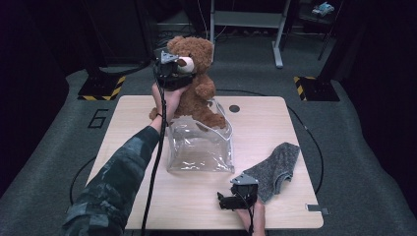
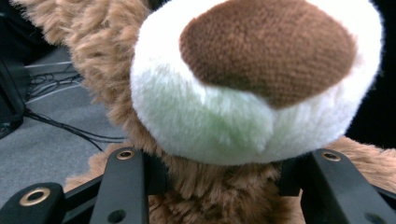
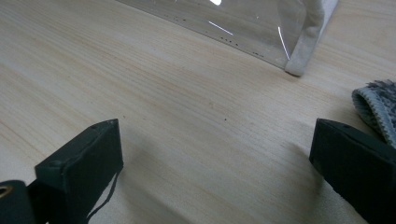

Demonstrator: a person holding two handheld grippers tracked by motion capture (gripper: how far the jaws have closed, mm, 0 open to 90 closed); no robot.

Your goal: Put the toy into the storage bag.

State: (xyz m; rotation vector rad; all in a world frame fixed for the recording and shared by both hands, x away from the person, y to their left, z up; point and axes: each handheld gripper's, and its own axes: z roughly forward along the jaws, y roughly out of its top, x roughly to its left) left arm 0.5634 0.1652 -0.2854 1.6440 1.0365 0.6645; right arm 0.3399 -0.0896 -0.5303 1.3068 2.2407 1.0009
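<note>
A wooden table [image 1: 147,113] is seen from above, with grey floor all around it. A brown bear [image 1: 196,81] is held up over the far side of the table. Its feet are seen at the open top of a clear bag [image 1: 200,145], and its head is high above the bag. The bag is set upright near the middle of the table. A grey sock [image 1: 276,169] is laid flat to the right of the bag, near it but not touching.

The bear is pinched by the left gripper [image 1: 169,73]. In the left gripper view, the two black jaws are pressed into the brown fur [image 2: 219,196] on both sides, just under the white snout [image 2: 224,116] with its brown nose [image 2: 268,51].

The right gripper [image 1: 236,199] is kept low over the near edge of the table, just beside the sock. Its jaws are spread wide, and nothing is held between them. In the right gripper view, bare wood [image 3: 187,121] is seen between the jaws, with a bag corner [image 3: 299,63] farther off.
</note>
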